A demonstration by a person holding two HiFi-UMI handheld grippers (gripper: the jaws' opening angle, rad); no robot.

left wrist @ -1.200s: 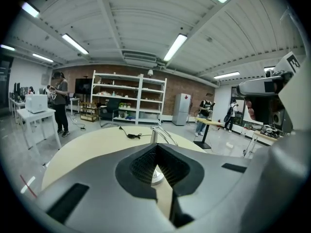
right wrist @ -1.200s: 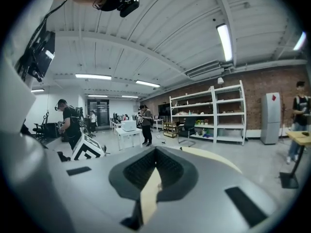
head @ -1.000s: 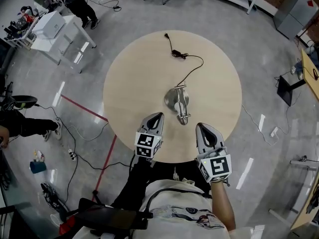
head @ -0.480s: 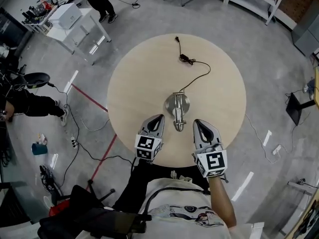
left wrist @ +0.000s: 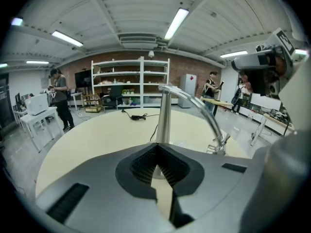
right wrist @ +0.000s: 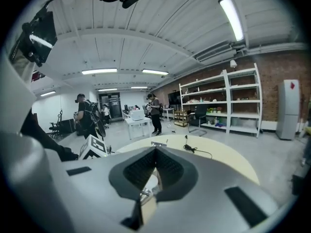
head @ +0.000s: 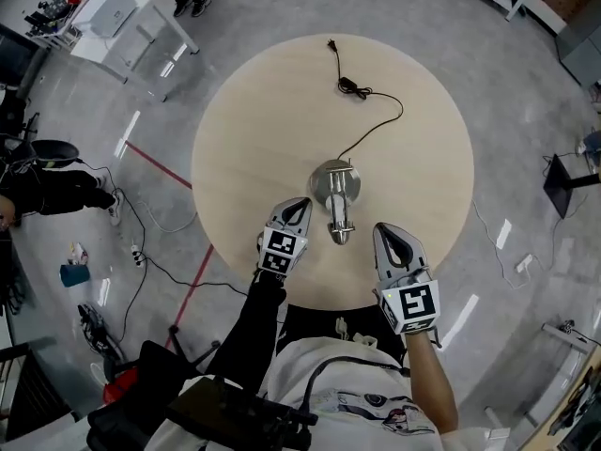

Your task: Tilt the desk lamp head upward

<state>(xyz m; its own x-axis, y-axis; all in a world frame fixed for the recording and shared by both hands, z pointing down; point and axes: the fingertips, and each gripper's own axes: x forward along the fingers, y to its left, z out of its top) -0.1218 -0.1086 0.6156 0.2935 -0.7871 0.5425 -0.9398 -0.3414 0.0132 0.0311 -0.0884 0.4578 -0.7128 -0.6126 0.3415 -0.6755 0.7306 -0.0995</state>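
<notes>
A silver desk lamp [head: 331, 184] stands in the middle of the round beige table [head: 244, 139]. Its arm curves toward me and its head [head: 340, 230] hangs low over the table. The black cord [head: 374, 128] runs from the lamp to the far edge. My left gripper [head: 299, 205] is shut and empty, just left of the lamp head. In the left gripper view the lamp post [left wrist: 164, 113] rises straight ahead of the left gripper [left wrist: 156, 147], and the head [left wrist: 221, 142] droops to the right. My right gripper [head: 385, 231] is shut and empty, to the right of the lamp head.
A person [left wrist: 59, 98] stands by a white table [head: 113, 17] at the far left. White shelves [left wrist: 129, 84] line the brick back wall. Cables [head: 141, 271] and a red line [head: 192, 289] lie on the floor left of the table.
My left gripper has moved forward, closer to the lamp head. The right gripper has stayed near the table's front edge. Both stay shut.
</notes>
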